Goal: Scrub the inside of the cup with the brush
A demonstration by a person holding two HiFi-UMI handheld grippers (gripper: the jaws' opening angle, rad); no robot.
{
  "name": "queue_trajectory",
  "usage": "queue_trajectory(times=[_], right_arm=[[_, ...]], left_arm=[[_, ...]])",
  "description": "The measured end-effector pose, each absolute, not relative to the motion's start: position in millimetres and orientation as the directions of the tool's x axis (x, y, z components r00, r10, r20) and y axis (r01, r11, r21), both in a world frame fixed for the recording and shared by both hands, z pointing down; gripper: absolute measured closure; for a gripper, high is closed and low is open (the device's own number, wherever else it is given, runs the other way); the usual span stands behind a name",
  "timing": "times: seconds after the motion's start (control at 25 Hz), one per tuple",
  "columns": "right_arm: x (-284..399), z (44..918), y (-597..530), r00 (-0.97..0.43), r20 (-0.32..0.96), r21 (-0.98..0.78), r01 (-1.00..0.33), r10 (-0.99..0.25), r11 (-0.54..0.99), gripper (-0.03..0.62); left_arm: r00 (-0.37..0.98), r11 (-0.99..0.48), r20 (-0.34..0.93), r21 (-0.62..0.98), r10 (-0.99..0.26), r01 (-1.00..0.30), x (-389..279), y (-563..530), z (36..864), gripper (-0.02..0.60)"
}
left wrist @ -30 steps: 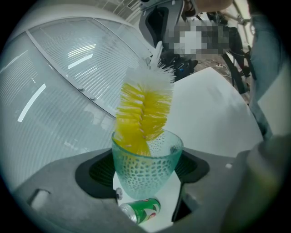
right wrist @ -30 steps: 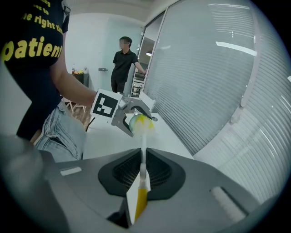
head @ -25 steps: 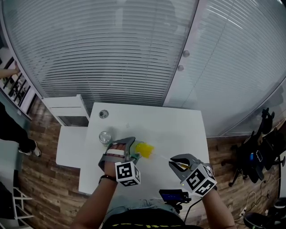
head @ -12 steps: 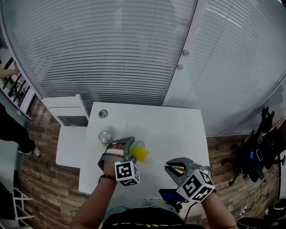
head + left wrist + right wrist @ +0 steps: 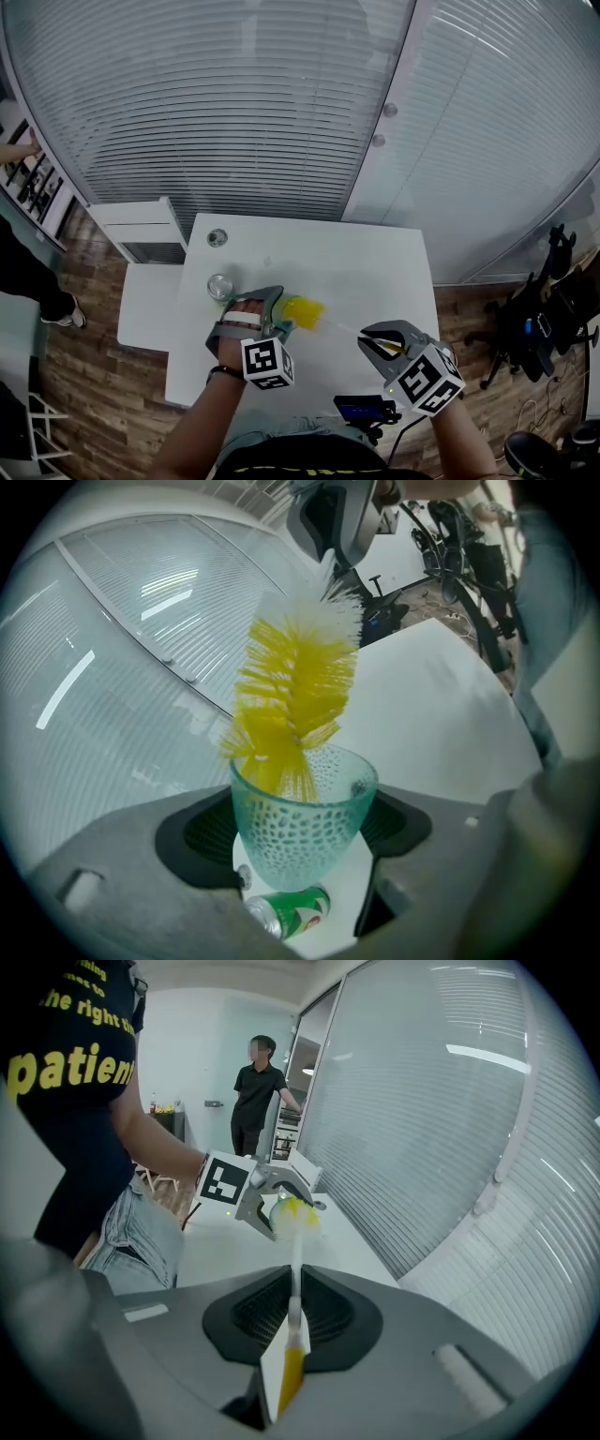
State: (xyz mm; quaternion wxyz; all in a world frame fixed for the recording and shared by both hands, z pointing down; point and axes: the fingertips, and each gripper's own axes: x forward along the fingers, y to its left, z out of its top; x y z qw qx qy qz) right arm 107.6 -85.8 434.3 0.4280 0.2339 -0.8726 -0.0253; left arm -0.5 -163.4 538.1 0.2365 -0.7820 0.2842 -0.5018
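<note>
My left gripper (image 5: 274, 314) is shut on a pale green dimpled cup (image 5: 302, 822), held above the white table (image 5: 375, 272) with its mouth turned toward the right gripper. A brush with a yellow and white bristle head (image 5: 295, 691) has its tip inside the cup mouth; most of the head sticks out. In the head view the yellow brush head (image 5: 302, 312) shows just right of the left jaws. My right gripper (image 5: 380, 343) is shut on the brush handle (image 5: 291, 1349), which is thin, white and yellow, and runs from its jaws to the cup (image 5: 289, 1215).
A green drink can (image 5: 286, 913) lies on the table under the cup. A clear glass (image 5: 220, 287) and a small round lid (image 5: 217, 238) stand at the table's left side. A person (image 5: 255, 1096) stands in the background. A low white cabinet (image 5: 141, 234) is left of the table.
The right gripper pushed the brush into the cup half a second ago and has drawn it back out to the right; more of the yellow head shows again. The left gripper has stayed put.
</note>
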Motion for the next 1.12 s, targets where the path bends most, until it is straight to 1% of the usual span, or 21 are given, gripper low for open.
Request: queue_trajectory(times=[0.2,0.44,0.84,1.12], right_arm=[[117,446,-86,-0.503,0.750,0.230,-0.410,-0.429,0.883,0.559],[115,464,-78,-0.499,0.774,0.182,-0.413,-0.389,0.892,0.559],[93,458,-62,-0.542,0.771,0.159,-0.345,-0.335,0.925,0.557],[91,444,-68,-0.558,0.743,0.189,-0.357,-0.371,0.915,0.557]], left_arm=[[0.336,-0.723,0.646,-0.657,-0.685,-0.211,-2,-163,538,0.192],[0.327,-0.720,0.646,-0.662,-0.690,-0.210,-4,-165,538,0.192],[0.311,-0.721,0.654,-0.659,-0.690,-0.215,-12,-166,542,0.192],[0.316,-0.729,0.661,-0.652,-0.681,-0.210,-9,-160,546,0.192]])
